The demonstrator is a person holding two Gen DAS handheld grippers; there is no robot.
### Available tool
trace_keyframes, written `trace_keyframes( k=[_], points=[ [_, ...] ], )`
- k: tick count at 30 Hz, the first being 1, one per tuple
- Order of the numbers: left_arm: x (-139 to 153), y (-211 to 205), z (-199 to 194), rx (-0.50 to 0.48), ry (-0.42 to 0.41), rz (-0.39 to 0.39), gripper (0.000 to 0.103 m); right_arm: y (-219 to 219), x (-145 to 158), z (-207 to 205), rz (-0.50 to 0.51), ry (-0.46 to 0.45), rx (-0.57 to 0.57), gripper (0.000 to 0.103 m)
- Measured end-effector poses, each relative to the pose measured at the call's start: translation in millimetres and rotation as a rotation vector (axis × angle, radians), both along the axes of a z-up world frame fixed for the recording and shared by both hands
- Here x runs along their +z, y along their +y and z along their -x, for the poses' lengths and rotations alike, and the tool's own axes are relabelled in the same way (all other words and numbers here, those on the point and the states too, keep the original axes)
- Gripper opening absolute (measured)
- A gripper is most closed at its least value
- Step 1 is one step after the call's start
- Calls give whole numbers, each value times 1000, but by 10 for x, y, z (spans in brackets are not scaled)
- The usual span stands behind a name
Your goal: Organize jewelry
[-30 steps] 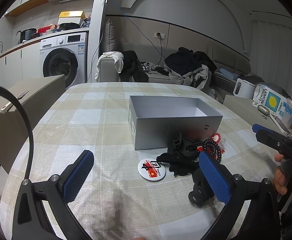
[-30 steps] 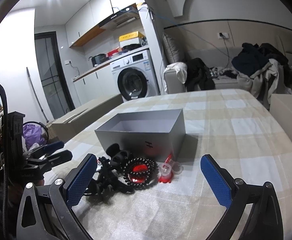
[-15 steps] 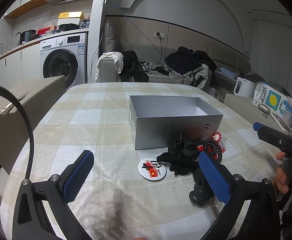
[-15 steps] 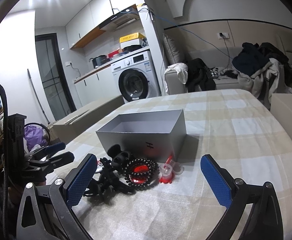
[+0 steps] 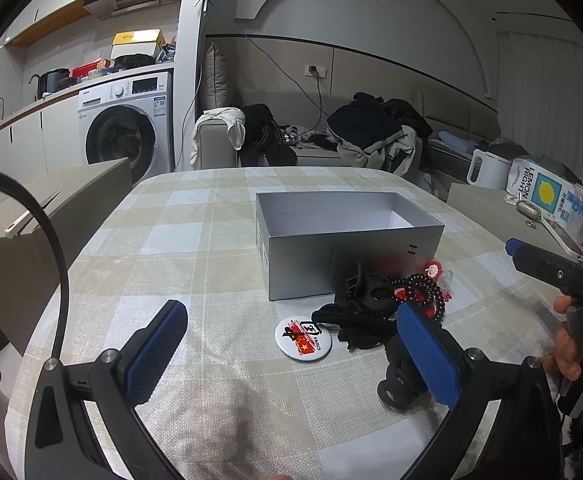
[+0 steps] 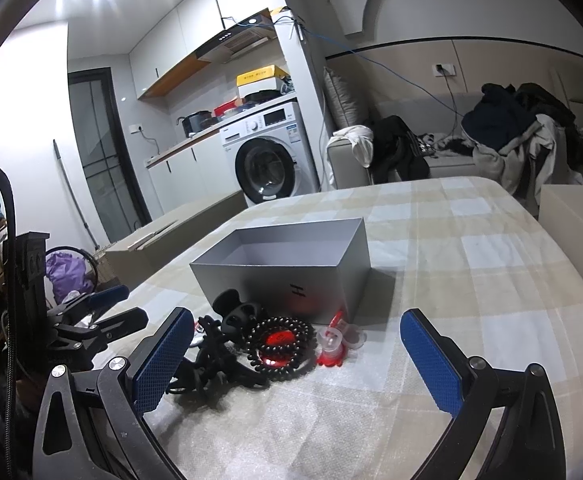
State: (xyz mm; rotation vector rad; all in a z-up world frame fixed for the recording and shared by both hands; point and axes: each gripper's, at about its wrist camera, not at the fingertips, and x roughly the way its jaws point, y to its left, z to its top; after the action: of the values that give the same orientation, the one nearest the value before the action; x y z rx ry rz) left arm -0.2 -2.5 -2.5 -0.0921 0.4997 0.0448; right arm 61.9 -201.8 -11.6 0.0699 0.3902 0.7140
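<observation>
An open grey box (image 5: 347, 236) (image 6: 287, 268) stands on the checked tablecloth, and nothing shows inside it. In front of it lies a small heap: a black hair claw (image 5: 365, 286) (image 6: 235, 312), a dark beaded coil bracelet (image 5: 425, 292) (image 6: 283, 340), red and clear small pieces (image 6: 333, 346), black hair ties (image 5: 355, 326) and a round white badge (image 5: 302, 338). My left gripper (image 5: 291, 354) is open, low over the cloth just short of the badge. My right gripper (image 6: 297, 360) is open too, nothing between its fingers, close in front of the bracelet.
A beige box (image 5: 43, 216) sits at the table's left edge, another beige surface (image 5: 483, 200) with a kettle and a tissue pack at the right. Beyond are a sofa piled with clothes (image 5: 371, 132) and a washing machine (image 5: 123, 128). A hand (image 5: 575, 344) holds the other gripper.
Both grippers have crept slightly towards the heap and stay open. Nothing on the table has moved.
</observation>
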Motion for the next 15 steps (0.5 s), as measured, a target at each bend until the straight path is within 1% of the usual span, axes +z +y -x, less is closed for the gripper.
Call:
trace_keyframes(
  k=[15],
  points=[
    [1, 0, 5, 6, -5, 0, 102, -37, -3, -9, -16, 5, -6, 103]
  ],
)
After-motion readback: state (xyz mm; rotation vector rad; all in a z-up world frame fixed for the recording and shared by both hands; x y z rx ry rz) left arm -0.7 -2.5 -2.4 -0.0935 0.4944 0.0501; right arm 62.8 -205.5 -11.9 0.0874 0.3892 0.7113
